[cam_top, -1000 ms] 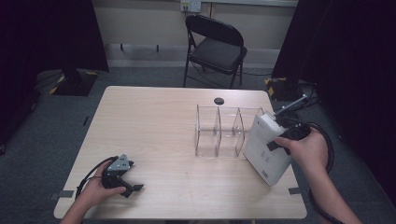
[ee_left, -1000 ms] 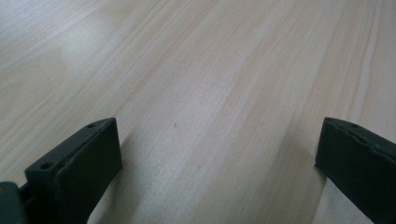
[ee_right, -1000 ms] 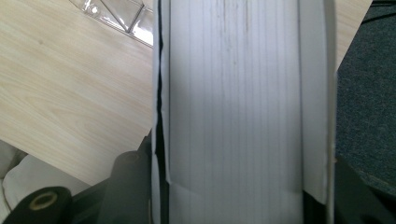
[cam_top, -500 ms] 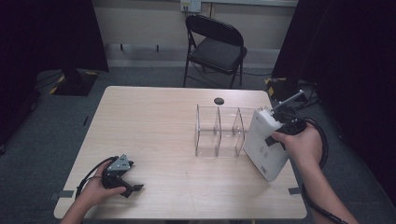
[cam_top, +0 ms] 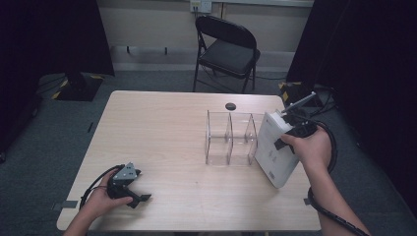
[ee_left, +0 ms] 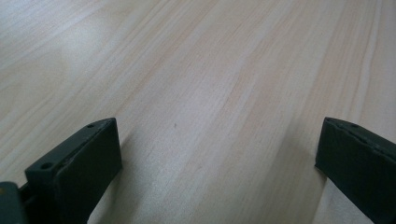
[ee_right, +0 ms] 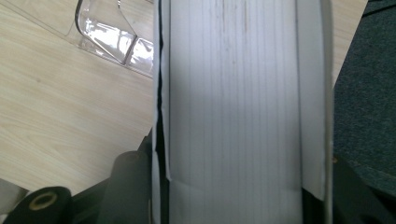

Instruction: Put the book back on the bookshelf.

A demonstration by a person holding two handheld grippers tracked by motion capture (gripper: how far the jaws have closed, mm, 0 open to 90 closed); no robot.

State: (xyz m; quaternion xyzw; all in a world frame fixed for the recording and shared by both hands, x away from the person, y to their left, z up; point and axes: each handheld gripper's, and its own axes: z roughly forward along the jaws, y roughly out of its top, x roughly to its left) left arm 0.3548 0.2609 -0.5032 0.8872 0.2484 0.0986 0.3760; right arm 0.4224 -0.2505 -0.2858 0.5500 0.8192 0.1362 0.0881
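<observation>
Pale wood-grain table [cam_top: 162, 128], white slab-like book [cam_top: 275, 147], clear rack [cam_top: 231, 137].

A recording studio or lab. Black curtains [cam_top: 361, 73] hang at left and right (floor carpeted), and a folding chair [cam_top: 227, 49] stands top centre.

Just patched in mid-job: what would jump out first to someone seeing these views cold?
The thick white book stands out first, clamped in the right gripper and held tilted at the table's right edge, beside the clear plastic three-slot organizer. Next, the left gripper resting near the front left corner of the pale wooden table, jaws wide apart with nothing between them.
</observation>
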